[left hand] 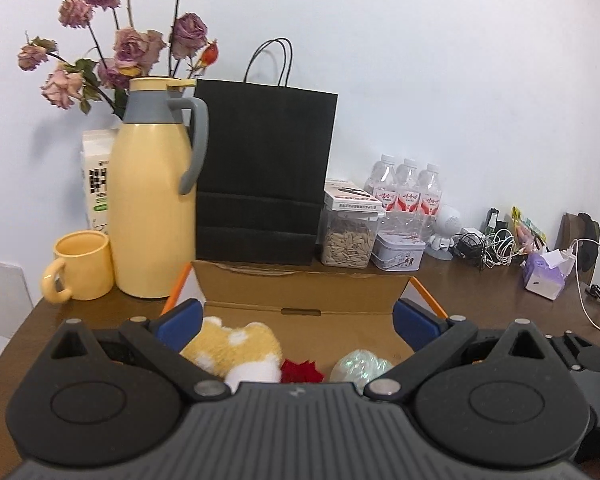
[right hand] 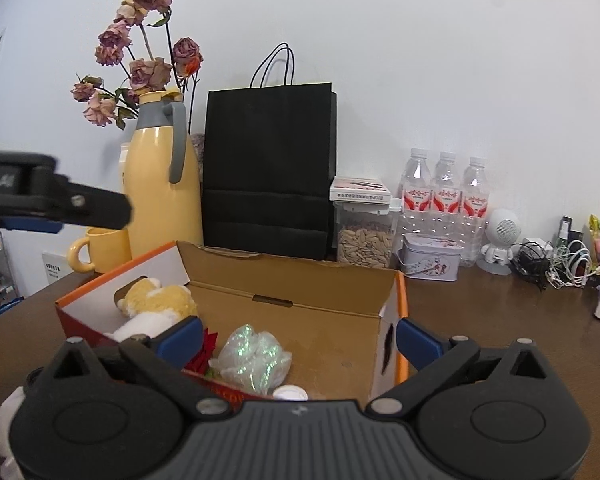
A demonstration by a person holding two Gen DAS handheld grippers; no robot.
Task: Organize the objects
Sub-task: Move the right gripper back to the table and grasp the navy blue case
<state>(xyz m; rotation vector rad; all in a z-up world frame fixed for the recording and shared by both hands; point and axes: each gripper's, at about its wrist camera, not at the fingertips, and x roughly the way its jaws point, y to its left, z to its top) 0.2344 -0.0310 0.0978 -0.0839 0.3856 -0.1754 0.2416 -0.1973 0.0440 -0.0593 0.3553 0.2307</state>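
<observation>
An open cardboard box [left hand: 300, 292] with orange edges sits on the brown table, just in front of both grippers. In it lie a yellow-and-white plush toy [left hand: 236, 346], a red flower [left hand: 302, 372] and a shiny iridescent bag [left hand: 360, 364]. My left gripper [left hand: 297, 324] hangs open over the box's near side with nothing between its blue pads. From the right wrist, the box [right hand: 284, 292] shows the plush toy [right hand: 156, 304], the shiny bag [right hand: 256, 360] and a white cap [right hand: 290, 393]. My right gripper [right hand: 300, 342] is wide open above the box's near right corner and holds nothing. The left gripper's body [right hand: 52, 200] reaches in from the left.
Behind the box stand a yellow thermos jug [left hand: 152, 200], a yellow mug [left hand: 84, 266], a black paper bag [left hand: 264, 176] and dried roses [left hand: 132, 48]. To the right are a seed jar [left hand: 348, 236], a tin [left hand: 398, 252], water bottles [left hand: 406, 192], tangled cables [left hand: 488, 248] and a tissue pack [left hand: 544, 276].
</observation>
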